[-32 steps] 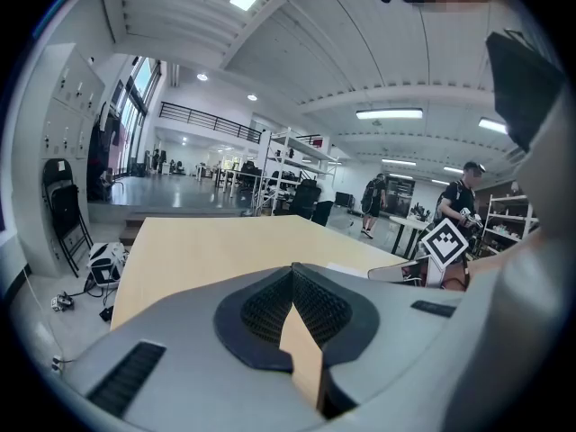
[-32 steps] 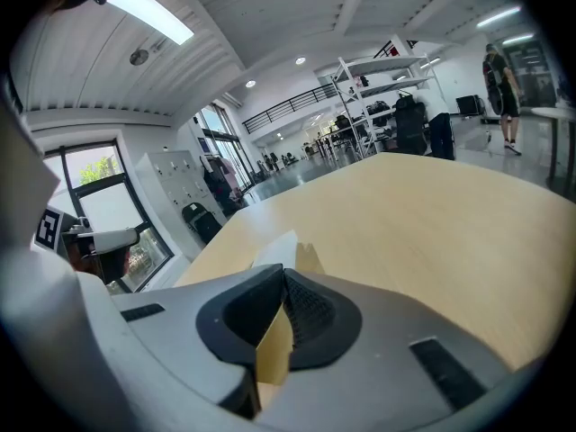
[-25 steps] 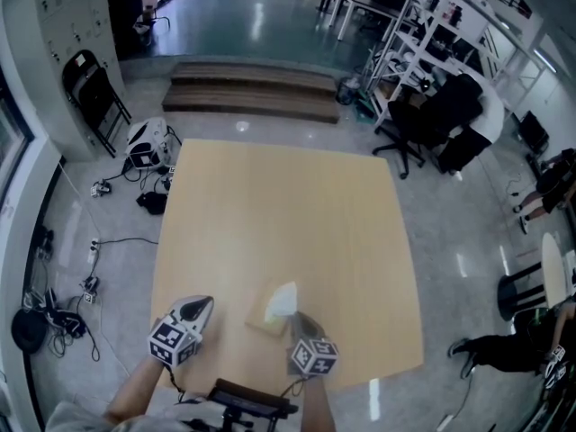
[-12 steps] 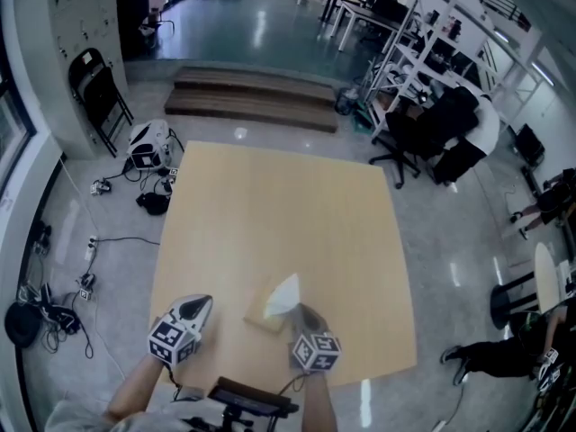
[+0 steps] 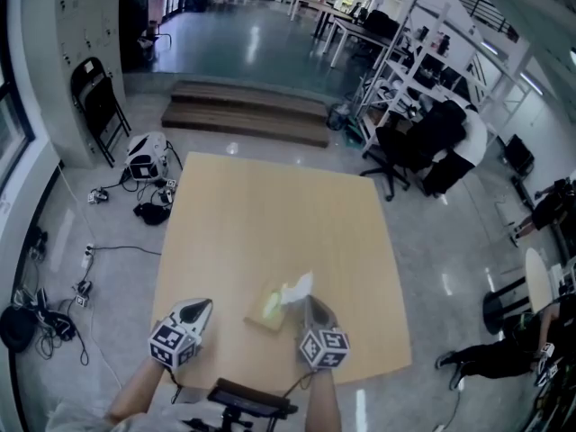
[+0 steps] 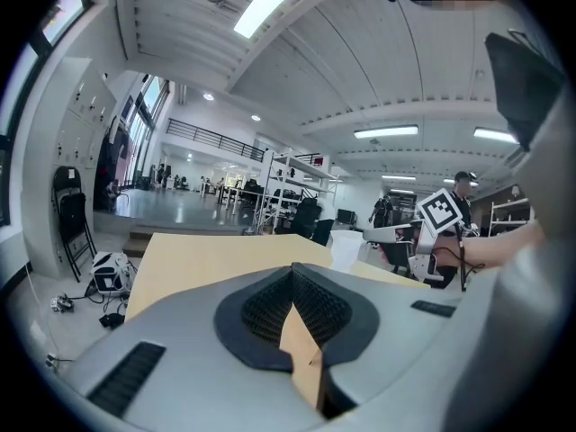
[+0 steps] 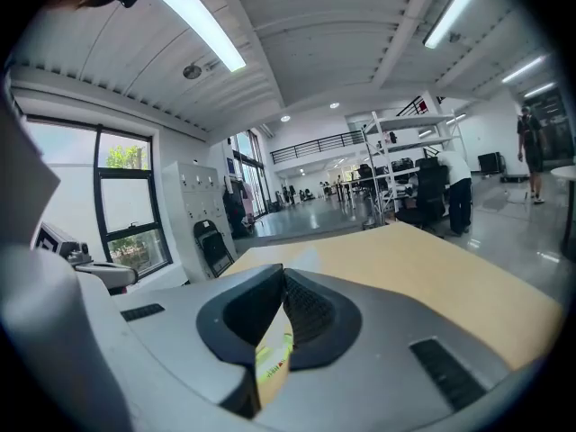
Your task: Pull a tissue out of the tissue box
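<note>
Right gripper (image 5: 311, 304) grasps the tissue (image 5: 297, 287); left gripper (image 5: 200, 304), clenched empty at nine o'clock, leaves the tissue box (image 5: 267, 309) liable to lift.

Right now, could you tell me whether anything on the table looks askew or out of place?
The tan cardboard tissue box lies turned at an angle to the edges of the light wooden table, its white tissue pulled out crumpled in the right claw.

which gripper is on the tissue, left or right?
The right gripper: its shut fingers meet the white tissue above the tissue box. The left gripper sits apart, holding nothing, near the left edge of the table.
</note>
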### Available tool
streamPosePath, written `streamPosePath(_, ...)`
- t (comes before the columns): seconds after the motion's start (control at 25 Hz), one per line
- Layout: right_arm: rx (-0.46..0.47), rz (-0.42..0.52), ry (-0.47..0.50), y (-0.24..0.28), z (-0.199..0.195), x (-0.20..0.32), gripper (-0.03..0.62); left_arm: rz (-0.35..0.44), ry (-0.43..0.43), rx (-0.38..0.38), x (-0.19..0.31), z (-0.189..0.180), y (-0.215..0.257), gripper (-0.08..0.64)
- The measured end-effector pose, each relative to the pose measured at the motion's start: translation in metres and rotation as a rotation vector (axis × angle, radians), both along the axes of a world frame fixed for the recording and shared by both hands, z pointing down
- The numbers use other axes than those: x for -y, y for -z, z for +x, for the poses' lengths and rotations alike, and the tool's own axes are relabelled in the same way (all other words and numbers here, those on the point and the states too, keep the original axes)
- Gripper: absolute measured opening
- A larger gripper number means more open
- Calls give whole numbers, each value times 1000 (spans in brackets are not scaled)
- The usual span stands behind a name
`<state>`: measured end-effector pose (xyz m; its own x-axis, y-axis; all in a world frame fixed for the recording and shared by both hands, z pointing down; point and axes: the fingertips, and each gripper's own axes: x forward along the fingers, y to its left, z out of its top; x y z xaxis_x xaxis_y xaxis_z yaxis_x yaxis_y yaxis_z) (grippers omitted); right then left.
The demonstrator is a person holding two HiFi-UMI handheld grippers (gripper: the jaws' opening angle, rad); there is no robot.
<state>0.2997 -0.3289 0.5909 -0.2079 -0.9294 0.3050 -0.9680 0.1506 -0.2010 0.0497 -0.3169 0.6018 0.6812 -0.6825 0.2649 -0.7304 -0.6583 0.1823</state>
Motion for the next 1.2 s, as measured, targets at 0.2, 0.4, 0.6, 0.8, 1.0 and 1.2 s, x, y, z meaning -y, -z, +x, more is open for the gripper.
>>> streamPosePath(0.2, -17, 84, -25, 41, 1, -2, 5, 14, -11, -19, -11, -5, 4, 6)
streamPosePath(0.4, -35, 146, -42, 70, -4, -14, 5, 27, -24, -27, -24, -13, 6, 6)
streamPosePath(0.6, -37, 153, -53, 77, -8, -24, 5, 39, -27, -24, -32, -19, 14, 6)
streamPosePath(0.8, -42, 151, -56, 77, -19, -44, 5, 55, -37, -39, -41, -26, 25, 6)
streamPosePath(1.0, -51, 166, -72, 79, -33, -71, 5, 91, -48, -38, -47, -36, 35, 6)
streamPosePath(1.2, -48, 192, -88, 87, -46, -103, 5, 110, -56, -41, -54, -44, 45, 6)
